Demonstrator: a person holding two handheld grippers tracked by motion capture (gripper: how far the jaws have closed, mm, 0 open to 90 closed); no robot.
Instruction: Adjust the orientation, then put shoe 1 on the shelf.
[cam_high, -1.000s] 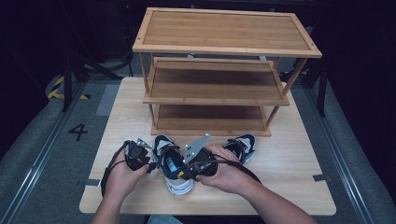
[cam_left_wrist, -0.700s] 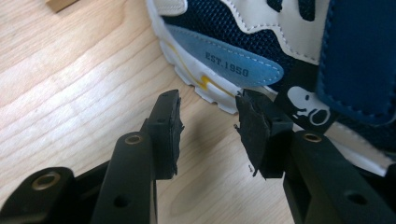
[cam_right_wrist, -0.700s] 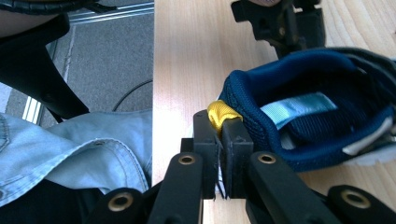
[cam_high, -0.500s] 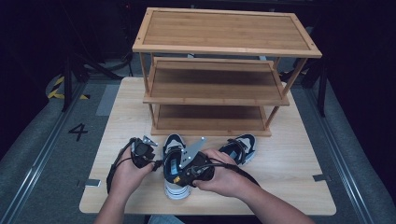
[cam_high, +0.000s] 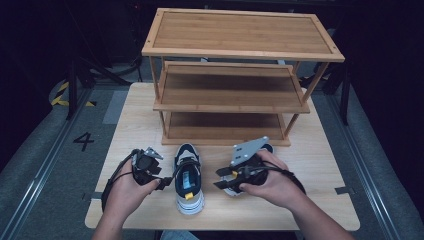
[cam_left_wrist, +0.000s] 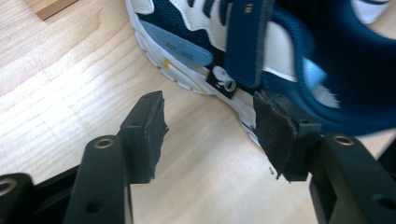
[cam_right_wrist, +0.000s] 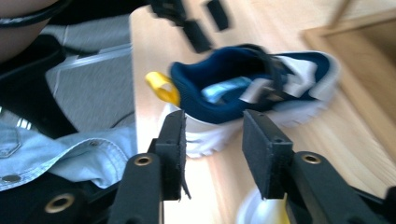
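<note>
Both jaws have just opened, nothing between them. Align left hand-held gripper (cam_high: 161, 176) and right hand-held gripper (cam_high: 223, 178) squarely on the sneaker (cam_high: 188, 177) before clamping.

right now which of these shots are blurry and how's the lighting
High view: sharp, the table and rack brightly lit, the room around them dark. Left gripper view: the jaws crisp, the shoe soft at the right edge. Right gripper view: motion blur smears the shoe and the wood behind it.
</note>
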